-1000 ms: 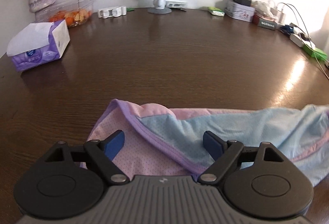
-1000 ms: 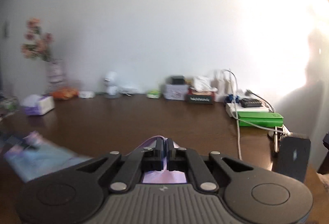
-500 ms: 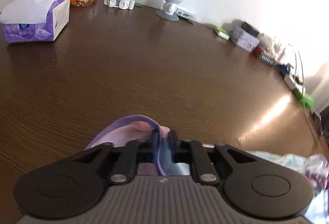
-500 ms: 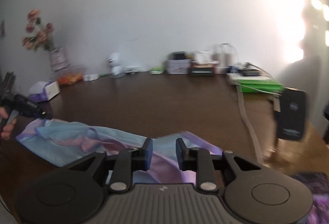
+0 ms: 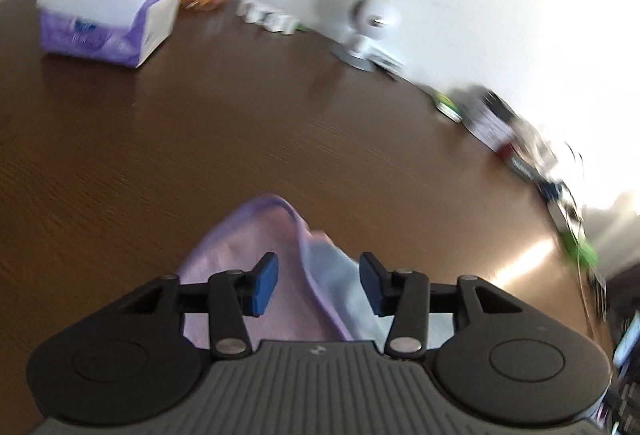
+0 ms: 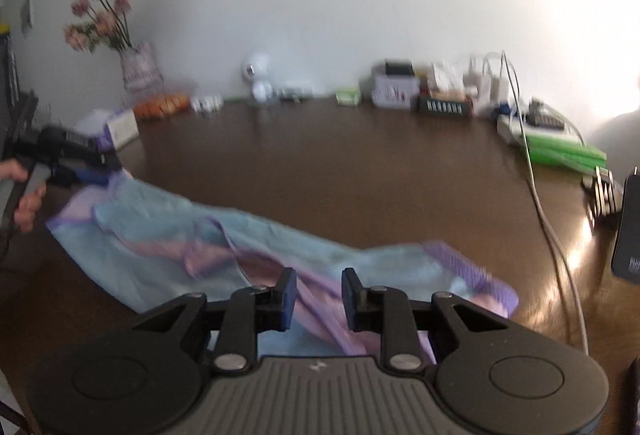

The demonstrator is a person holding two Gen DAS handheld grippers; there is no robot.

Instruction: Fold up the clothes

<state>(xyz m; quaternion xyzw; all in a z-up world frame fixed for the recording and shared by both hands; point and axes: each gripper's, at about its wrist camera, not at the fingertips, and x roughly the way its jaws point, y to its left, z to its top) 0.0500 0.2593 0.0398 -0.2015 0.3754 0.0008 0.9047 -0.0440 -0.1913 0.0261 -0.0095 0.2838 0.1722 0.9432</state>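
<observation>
**Two claws spread over the garment**

Both of my claws hang low above the table [image 6: 360, 171], fingers apart and gripping nothing. My left claw [image 5: 318, 285] tilts down over one end of the garment [image 6: 208, 251], straddling its purple-edged corner, pink cloth under one finger and blue under the other. In the right wrist view my hand [image 6: 24, 195] holds that claw by its handle at the far left. My right claw [image 6: 316, 299] points level across the table, fingers parted over the pink and purple folds at the garment's other end, which lies stretched flat between the two.
</observation>
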